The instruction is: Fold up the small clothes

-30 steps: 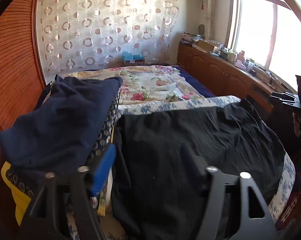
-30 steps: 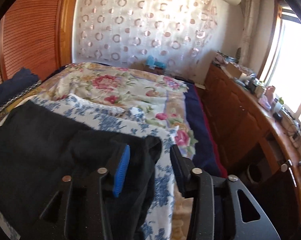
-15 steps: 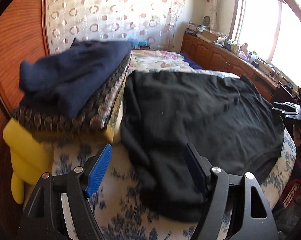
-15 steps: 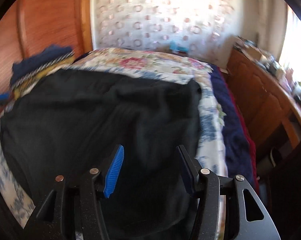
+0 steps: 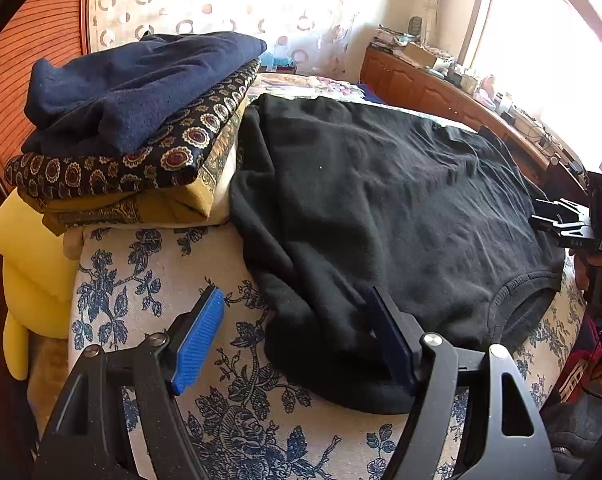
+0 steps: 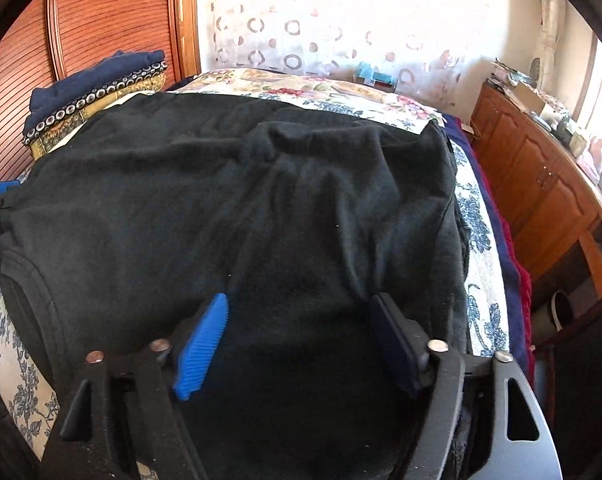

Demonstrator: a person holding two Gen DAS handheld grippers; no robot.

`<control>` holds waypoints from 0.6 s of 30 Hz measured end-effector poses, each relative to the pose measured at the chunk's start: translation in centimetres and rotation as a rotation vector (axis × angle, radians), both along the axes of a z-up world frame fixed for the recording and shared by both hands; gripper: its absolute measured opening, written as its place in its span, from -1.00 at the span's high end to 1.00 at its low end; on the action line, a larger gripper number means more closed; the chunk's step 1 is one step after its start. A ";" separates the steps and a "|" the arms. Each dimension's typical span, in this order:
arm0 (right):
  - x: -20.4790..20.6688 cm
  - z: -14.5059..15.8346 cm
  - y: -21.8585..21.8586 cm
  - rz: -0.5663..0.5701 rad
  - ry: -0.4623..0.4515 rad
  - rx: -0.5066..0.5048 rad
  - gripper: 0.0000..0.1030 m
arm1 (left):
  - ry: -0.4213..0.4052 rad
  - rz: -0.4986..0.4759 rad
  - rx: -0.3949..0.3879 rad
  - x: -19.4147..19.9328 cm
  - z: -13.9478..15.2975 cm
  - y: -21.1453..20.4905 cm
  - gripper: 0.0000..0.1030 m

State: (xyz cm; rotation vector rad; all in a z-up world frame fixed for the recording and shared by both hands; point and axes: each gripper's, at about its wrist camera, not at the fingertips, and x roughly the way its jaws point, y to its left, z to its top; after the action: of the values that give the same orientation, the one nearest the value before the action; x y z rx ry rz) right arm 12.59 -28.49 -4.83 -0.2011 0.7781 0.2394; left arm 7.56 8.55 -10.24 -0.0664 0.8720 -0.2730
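A black sweatshirt (image 5: 381, 208) lies spread flat on the blue-flowered bed cover (image 5: 149, 264), its neck opening toward the near right edge. It fills the right wrist view (image 6: 229, 208) too. My left gripper (image 5: 297, 328) is open and empty, hovering over the sweatshirt's near left sleeve end. My right gripper (image 6: 301, 324) is open and empty, just above the sweatshirt's near right part. The right gripper also shows at the far right of the left wrist view (image 5: 573, 224).
A stack of folded clothes (image 5: 133, 120), navy on top of patterned dark and yellow pieces, sits left of the sweatshirt on a yellow cushion (image 5: 29, 264). A wooden cabinet (image 6: 541, 184) runs along the right wall. A wooden slatted panel (image 6: 101, 20) stands at left.
Both grippers have pulled back and tilted down from the sweatshirt, which now lies spread flat. The right gripper had cloth between its fingers one second ago and is now clear of it.
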 end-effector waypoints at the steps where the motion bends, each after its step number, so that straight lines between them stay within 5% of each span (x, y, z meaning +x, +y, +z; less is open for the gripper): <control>1: 0.1 0.1 -0.1 0.003 0.003 0.000 -0.63 | -0.001 0.002 -0.010 0.0 0.0 0.0 -0.45; 7: 0.7 -0.1 -0.4 -0.007 0.026 0.018 -0.86 | 0.013 -0.004 -0.052 0.2 -0.2 0.1 -0.37; 18: 0.3 -1.5 0.3 -0.009 0.026 0.012 -0.91 | 0.021 0.012 -0.043 0.5 -0.4 -0.5 -0.12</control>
State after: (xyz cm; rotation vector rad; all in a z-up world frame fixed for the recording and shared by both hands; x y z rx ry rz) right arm 12.88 -28.19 -6.28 -0.1836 0.8035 0.2381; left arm 8.09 8.09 -10.61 -0.1147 0.8868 -0.2805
